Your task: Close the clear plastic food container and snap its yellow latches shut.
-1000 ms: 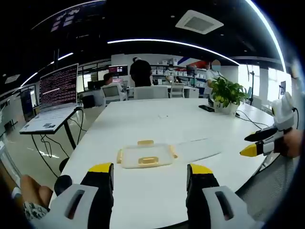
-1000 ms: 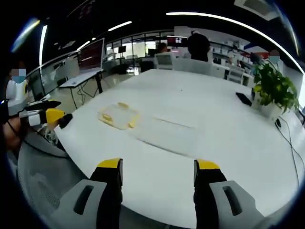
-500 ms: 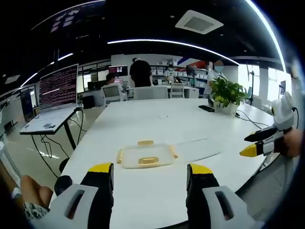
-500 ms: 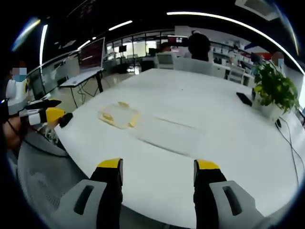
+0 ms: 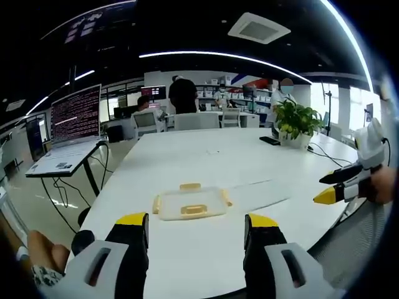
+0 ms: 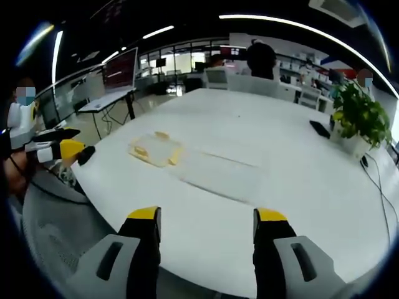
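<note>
Clear container (image 5: 189, 204) with yellow latches (image 5: 193, 209) lies flat on the white surface (image 5: 206, 156), 12 o'clock of the left tool (image 5: 193, 230). Likely light, thin, slippery; press latches, not walls. Both tools spread, empty; right tool (image 6: 206, 224) well apart.

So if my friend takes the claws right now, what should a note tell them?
Left claw: open, empty, held at the table edge facing the container.
Right claw: open, empty, at the same edge, further along.
The container lies on the table, apart from both claws, with its yellow latches around it. Whether any latch is snapped is too small to tell.
Done: nothing yet, as far as can be seen.
Left: bring the claws in, close the container, snap each latch shut.
</note>
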Action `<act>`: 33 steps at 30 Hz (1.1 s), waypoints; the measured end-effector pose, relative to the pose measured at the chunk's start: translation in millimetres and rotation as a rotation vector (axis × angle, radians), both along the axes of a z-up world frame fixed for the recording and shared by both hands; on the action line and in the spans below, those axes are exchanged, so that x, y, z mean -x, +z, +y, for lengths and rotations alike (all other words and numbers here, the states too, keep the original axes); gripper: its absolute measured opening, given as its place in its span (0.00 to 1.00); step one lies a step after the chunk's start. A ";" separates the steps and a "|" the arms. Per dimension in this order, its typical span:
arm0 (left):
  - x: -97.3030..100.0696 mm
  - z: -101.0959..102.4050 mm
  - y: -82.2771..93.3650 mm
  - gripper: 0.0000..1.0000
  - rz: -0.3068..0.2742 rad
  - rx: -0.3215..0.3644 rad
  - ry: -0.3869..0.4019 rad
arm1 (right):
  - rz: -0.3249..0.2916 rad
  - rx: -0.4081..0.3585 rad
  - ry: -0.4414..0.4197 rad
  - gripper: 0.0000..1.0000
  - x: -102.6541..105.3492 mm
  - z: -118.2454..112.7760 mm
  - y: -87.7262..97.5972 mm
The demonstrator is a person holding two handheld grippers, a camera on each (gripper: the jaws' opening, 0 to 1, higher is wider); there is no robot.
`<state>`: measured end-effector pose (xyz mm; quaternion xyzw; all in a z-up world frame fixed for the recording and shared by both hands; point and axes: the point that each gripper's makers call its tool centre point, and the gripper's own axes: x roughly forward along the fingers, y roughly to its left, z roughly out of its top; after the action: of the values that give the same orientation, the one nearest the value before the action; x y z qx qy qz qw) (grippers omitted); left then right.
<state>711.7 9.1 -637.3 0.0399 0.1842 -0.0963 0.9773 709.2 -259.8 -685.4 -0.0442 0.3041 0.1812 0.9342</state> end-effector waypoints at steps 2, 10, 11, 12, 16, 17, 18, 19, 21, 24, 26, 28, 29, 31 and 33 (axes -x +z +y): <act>0.2 -0.1 -0.9 0.57 0.005 -0.006 -0.001 | 0.004 -0.002 -0.003 0.57 0.0 -0.2 -0.4; 0.6 -2.1 -4.2 0.58 0.024 -0.019 -0.012 | 0.006 -0.010 -0.013 0.57 -0.1 -1.4 0.2; 0.7 -2.5 -4.4 0.58 0.024 -0.021 -0.014 | 0.006 -0.007 -0.010 0.57 0.2 -0.7 0.1; 0.7 -2.6 -4.5 0.58 0.025 -0.020 -0.015 | 0.006 -0.002 -0.006 0.57 0.2 -0.6 0.0; 0.3 -2.2 -6.6 0.58 0.042 -0.014 -0.011 | 0.011 0.004 0.005 0.57 0.1 1.2 -0.9; 0.1 -2.0 -7.2 0.58 0.045 -0.015 -0.011 | 0.013 0.004 0.006 0.57 0.2 1.5 -1.1; 0.1 -2.2 -7.8 0.58 0.049 -0.017 -0.011 | 0.016 0.004 0.006 0.57 0.1 1.4 -1.7; 0.3 -3.1 -8.7 0.58 0.053 -0.023 -0.016 | 0.018 0.004 0.005 0.57 0.0 1.2 -2.1; 0.7 -4.9 -10.1 0.58 0.060 -0.040 -0.029 | 0.019 0.003 0.005 0.57 -0.4 1.2 -2.2; 0.7 -6.6 -11.5 0.57 0.068 -0.051 -0.040 | 0.018 0.006 0.009 0.57 -0.5 1.5 -2.3; 0.6 -6.8 -11.8 0.57 0.073 -0.045 -0.041 | 0.020 0.007 0.011 0.57 -0.4 1.8 -2.5; -0.1 -4.9 -12.5 0.57 0.085 -0.027 -0.034 | 0.019 0.006 0.011 0.57 -0.6 1.9 -2.4; -0.6 -4.0 -12.4 0.58 0.090 -0.011 -0.027 | 0.020 0.004 0.011 0.57 -0.8 2.3 -2.5; -1.5 -3.3 -13.5 0.58 0.105 0.006 -0.018 | 0.026 0.003 0.010 0.57 -1.2 2.5 -3.4; -2.6 -2.5 -15.4 0.59 0.124 0.018 -0.011 | 0.028 0.001 0.008 0.57 -1.9 2.5 -3.6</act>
<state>714.3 6.6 -652.7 0.0262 0.2431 -0.1053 0.9639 711.2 -257.3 -688.9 -0.0431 0.3172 0.1856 0.9290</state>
